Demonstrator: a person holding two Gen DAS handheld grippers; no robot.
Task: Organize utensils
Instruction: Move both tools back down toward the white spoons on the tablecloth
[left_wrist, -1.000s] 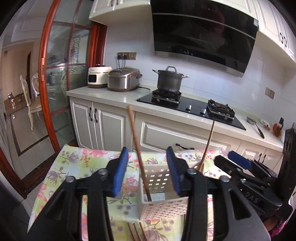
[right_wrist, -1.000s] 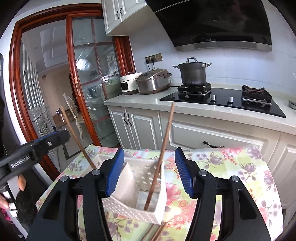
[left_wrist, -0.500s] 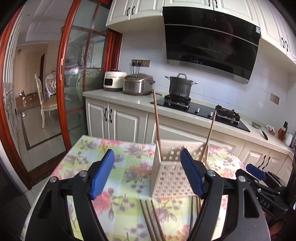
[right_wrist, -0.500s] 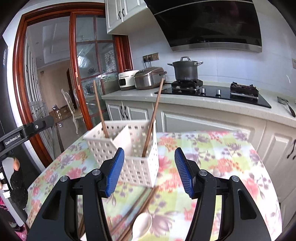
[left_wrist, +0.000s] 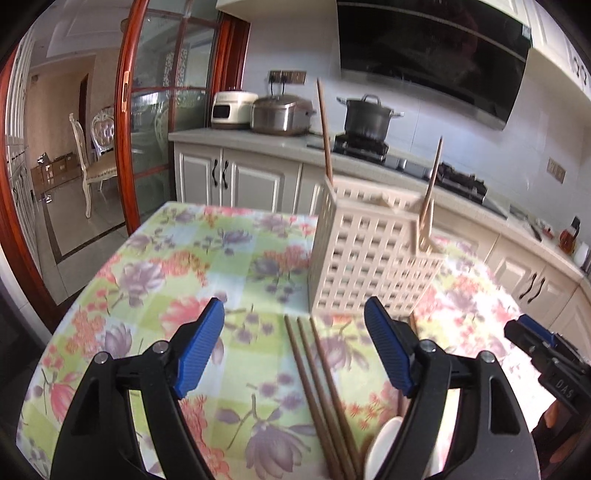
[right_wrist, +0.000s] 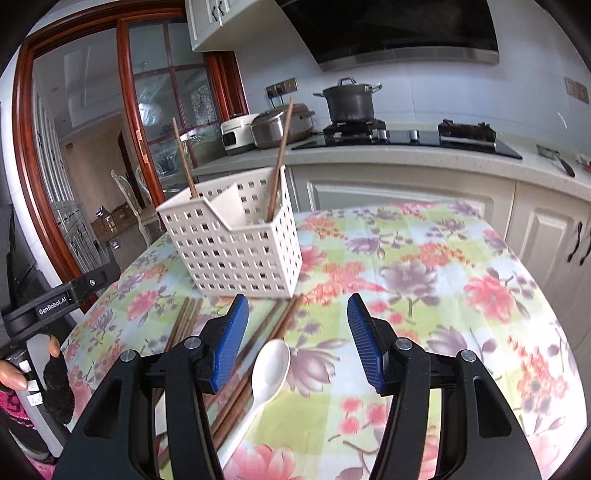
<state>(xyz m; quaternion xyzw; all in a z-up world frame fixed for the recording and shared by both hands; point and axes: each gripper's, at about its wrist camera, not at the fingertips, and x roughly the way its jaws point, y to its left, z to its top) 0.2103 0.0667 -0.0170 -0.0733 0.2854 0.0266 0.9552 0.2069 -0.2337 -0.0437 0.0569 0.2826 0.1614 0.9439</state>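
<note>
A white perforated utensil caddy (left_wrist: 369, 254) (right_wrist: 236, 251) stands on the floral tablecloth with one brown chopstick upright in each of two compartments (left_wrist: 324, 133) (right_wrist: 280, 158). Several loose brown chopsticks (left_wrist: 317, 384) (right_wrist: 255, 354) lie on the cloth in front of the caddy. A white ceramic spoon (right_wrist: 271, 363) lies beside them; it also shows in the left wrist view (left_wrist: 384, 446). My left gripper (left_wrist: 293, 350) is open and empty above the chopsticks. My right gripper (right_wrist: 295, 339) is open and empty above the spoon.
The table (right_wrist: 443, 295) has a rounded edge on the left and right. Kitchen cabinets and a counter (right_wrist: 406, 162) with a pot, hob and rice cookers stand behind it. A glass sliding door (left_wrist: 147, 147) is at the left.
Both grippers have pulled back and down from the caddy, which now stands farther off. The loose chopsticks and spoon on the cloth have come into view.
</note>
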